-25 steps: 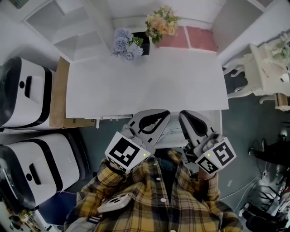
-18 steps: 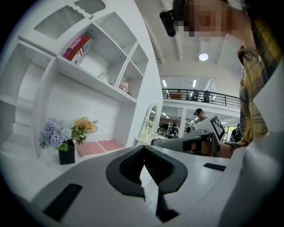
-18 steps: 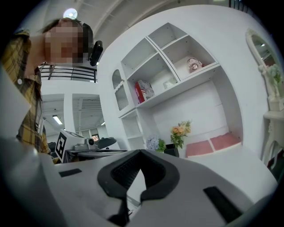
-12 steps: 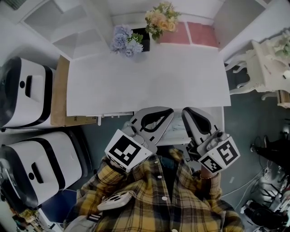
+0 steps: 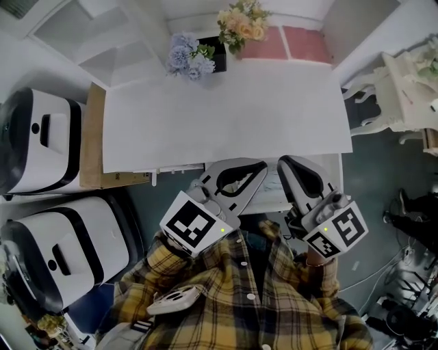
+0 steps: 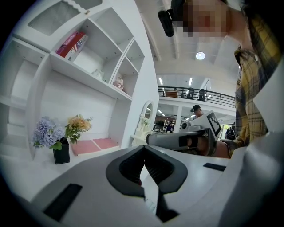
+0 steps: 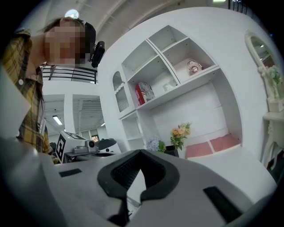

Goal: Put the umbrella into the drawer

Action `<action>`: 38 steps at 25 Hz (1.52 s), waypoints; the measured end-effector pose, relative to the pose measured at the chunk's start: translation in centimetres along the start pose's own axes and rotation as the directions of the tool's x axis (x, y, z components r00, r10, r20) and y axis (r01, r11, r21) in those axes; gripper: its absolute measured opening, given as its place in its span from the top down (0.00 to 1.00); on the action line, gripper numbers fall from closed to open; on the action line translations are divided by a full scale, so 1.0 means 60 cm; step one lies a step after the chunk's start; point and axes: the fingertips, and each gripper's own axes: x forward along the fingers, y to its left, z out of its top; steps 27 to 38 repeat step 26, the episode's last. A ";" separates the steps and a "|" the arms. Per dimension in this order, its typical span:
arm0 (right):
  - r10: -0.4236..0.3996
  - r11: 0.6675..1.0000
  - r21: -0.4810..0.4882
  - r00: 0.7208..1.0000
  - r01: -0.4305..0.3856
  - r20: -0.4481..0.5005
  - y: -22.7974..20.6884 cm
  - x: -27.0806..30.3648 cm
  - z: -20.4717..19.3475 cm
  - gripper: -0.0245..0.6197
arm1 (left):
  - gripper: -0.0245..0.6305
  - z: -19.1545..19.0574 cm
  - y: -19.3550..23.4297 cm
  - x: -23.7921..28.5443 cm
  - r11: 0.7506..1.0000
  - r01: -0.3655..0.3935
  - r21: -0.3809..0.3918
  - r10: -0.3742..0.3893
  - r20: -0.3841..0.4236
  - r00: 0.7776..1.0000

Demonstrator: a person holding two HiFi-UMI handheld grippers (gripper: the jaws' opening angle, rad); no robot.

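The left gripper (image 5: 259, 167) and right gripper (image 5: 284, 164) are both clenched on nothing, held side by side with their tips close together at the front edge of the white desk (image 5: 226, 116). Directly beneath them a drawer (image 5: 267, 205) stands pulled out. The two grippers cover most of its inside, so the umbrella cannot be made out in any view. Ahead of the tips, across the bare desktop, purple flowers (image 5: 188, 58) and peach flowers (image 5: 239, 20) stand at the far edge, and behind the grippers is the person's plaid shirt (image 5: 253, 294).
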 end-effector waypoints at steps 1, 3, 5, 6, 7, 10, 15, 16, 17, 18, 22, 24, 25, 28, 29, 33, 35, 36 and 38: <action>-0.001 1.000 -0.006 1.000 0.001 -0.004 0.000 -0.001 -0.001 0.94 | 0.93 -0.001 -0.001 0.001 1.000 0.004 0.001 -0.004 -0.003 1.000; -0.008 1.000 -0.009 1.000 0.008 -0.009 -0.001 -0.003 -0.003 0.94 | 0.93 -0.001 -0.004 0.004 1.000 0.012 0.003 -0.012 -0.009 1.000; -0.016 1.000 0.002 1.000 0.016 -0.004 -0.005 -0.007 -0.003 0.94 | 0.93 -0.001 -0.007 0.006 1.000 0.023 0.011 -0.023 -0.018 1.000; -0.021 1.000 0.007 1.000 0.021 -0.001 -0.006 -0.009 -0.003 0.94 | 0.93 -0.002 -0.009 0.007 0.999 0.030 0.014 -0.030 -0.023 0.999; -0.024 1.000 0.009 1.000 0.024 0.000 -0.007 -0.011 -0.002 0.94 | 0.93 -0.002 -0.011 0.007 0.999 0.038 0.015 -0.038 -0.025 0.999; -0.024 1.000 0.008 1.000 0.024 -0.001 -0.006 -0.017 -0.002 0.94 | 0.93 -0.003 -0.018 0.004 0.998 0.056 0.019 -0.056 -0.030 0.998; -0.028 1.000 0.014 1.000 0.028 0.004 -0.007 -0.022 -0.001 0.94 | 0.93 -0.001 -0.017 -0.001 0.999 0.050 0.011 -0.050 -0.018 0.999; -0.029 0.999 0.017 1.000 0.028 0.004 -0.007 -0.023 -0.002 0.94 | 0.93 -0.002 -0.018 -0.003 0.999 0.050 0.015 -0.050 -0.021 0.999; -0.030 0.999 0.020 1.000 0.030 0.005 -0.007 -0.024 -0.003 0.94 | 0.93 -0.004 -0.019 -0.004 0.998 0.050 0.023 -0.050 -0.026 0.998; -0.032 0.999 0.022 0.999 0.032 0.006 -0.006 -0.025 -0.003 0.94 | 0.93 -0.006 -0.018 -0.006 0.998 0.049 0.028 -0.048 -0.033 0.998; -0.026 0.999 0.019 1.000 0.026 0.007 -0.005 -0.024 -0.002 0.94 | 0.93 -0.010 -0.010 -0.006 0.998 0.044 0.036 -0.042 -0.047 0.998; -0.017 1.000 0.010 1.000 0.017 0.007 -0.006 -0.023 0.001 0.94 | 0.93 -0.009 -0.007 -0.002 0.998 0.042 0.053 -0.040 -0.043 0.998; -0.016 1.000 0.006 1.000 0.016 0.009 -0.007 -0.023 0.002 0.94 | 0.93 -0.008 -0.007 0.000 0.997 0.042 0.057 -0.040 -0.040 0.998; -0.015 1.000 0.002 1.000 0.015 0.011 -0.008 -0.024 0.003 0.94 | 0.93 -0.008 -0.008 0.002 0.997 0.043 0.060 -0.040 -0.037 0.999; -0.015 1.000 0.002 1.000 0.015 0.011 -0.008 -0.024 0.003 0.94 | 0.93 -0.008 -0.008 0.002 0.997 0.043 0.060 -0.040 -0.037 0.999; -0.015 1.000 0.002 1.000 0.015 0.011 -0.008 -0.024 0.003 0.94 | 0.93 -0.008 -0.008 0.002 0.997 0.043 0.060 -0.040 -0.037 0.999; -0.015 1.000 0.002 1.000 0.015 0.011 -0.008 -0.024 0.003 0.94 | 0.93 -0.008 -0.008 0.002 0.997 0.043 0.060 -0.040 -0.037 0.999; -0.015 1.000 0.002 1.000 0.015 0.011 -0.008 -0.024 0.003 0.94 | 0.93 -0.008 -0.008 0.002 0.997 0.043 0.060 -0.040 -0.037 0.999; -0.015 1.000 0.002 1.000 0.015 0.011 -0.008 -0.024 0.003 0.94 | 0.93 -0.008 -0.008 0.002 0.997 0.043 0.060 -0.040 -0.037 0.999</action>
